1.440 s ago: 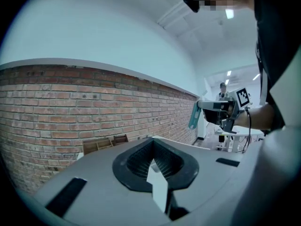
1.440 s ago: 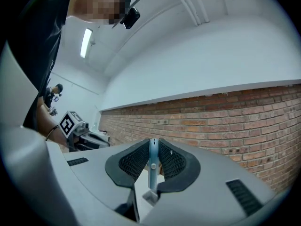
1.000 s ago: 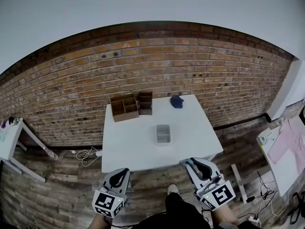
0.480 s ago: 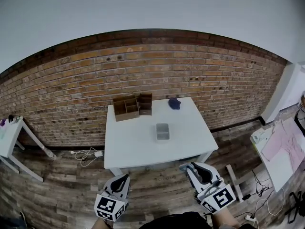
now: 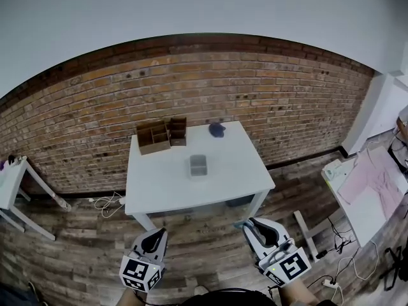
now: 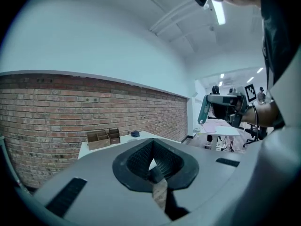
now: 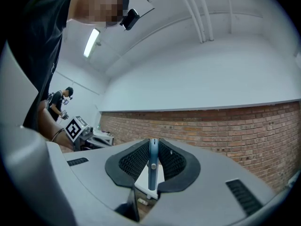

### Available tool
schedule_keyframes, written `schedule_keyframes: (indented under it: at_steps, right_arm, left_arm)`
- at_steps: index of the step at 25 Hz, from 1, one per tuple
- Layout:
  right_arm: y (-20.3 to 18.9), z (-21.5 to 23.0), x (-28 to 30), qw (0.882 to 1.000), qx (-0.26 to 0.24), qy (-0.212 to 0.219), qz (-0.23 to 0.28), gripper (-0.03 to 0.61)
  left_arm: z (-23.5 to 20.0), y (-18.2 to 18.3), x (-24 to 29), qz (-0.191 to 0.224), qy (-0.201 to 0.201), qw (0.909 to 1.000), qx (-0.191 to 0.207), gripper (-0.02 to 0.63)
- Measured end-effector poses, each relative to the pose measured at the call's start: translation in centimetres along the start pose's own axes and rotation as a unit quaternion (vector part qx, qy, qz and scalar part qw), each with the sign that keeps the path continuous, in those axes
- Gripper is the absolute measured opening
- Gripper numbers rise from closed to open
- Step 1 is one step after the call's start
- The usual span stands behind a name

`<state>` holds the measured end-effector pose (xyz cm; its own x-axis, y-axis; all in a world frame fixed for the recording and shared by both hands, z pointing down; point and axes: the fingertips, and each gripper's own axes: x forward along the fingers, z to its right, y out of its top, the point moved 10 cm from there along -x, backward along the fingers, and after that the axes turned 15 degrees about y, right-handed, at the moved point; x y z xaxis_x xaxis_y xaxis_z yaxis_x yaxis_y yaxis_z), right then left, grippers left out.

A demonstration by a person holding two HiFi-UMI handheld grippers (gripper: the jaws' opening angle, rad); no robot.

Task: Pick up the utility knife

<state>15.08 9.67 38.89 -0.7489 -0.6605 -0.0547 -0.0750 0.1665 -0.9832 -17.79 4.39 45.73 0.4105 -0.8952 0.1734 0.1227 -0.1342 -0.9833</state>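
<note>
The utility knife [image 7: 151, 166] stands upright between the jaws of the right gripper [image 5: 261, 230], which is clenched on its slim blue body. The pick looks made, so the squeeze should be firm and even, with the blade end pointing away from the person. The left gripper [image 5: 155, 238] is closed on nothing. The white table [image 5: 223, 183] with its wooden organiser [image 5: 159, 136] lies well ahead

Two tongs [image 5: 157, 233] [image 5: 250, 224], two wooden boxes [image 5: 153, 137] [image 5: 177, 131], one clear tray [image 5: 198, 166], one utility knife [image 7: 153, 166]
</note>
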Motion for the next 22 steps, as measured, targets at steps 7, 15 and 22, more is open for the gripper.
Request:
schedule_keyframes:
  at_steps: [7,15,22]
  right_arm:
    - [0.1,-1.0,-6.6,1.0,0.011,0.001,0.002,0.066]
    - [1.1,-2.5,-12.8,0.999,0.019,0.019,0.017,0.066]
    - [2.3,-4.8,-16.7,0.998,0.025,0.054,0.03,0.066]
  left_arm:
    - [6.1,0.0,-3.1,-0.011,0.0,0.9999,0.006,-0.009]
    - [11.8,0.8,-8.5,-0.008,0.021,0.9996,0.019,-0.009]
    - [15.9,0.3,-13.9,-0.02,0.056,0.9982,0.007,-0.009]
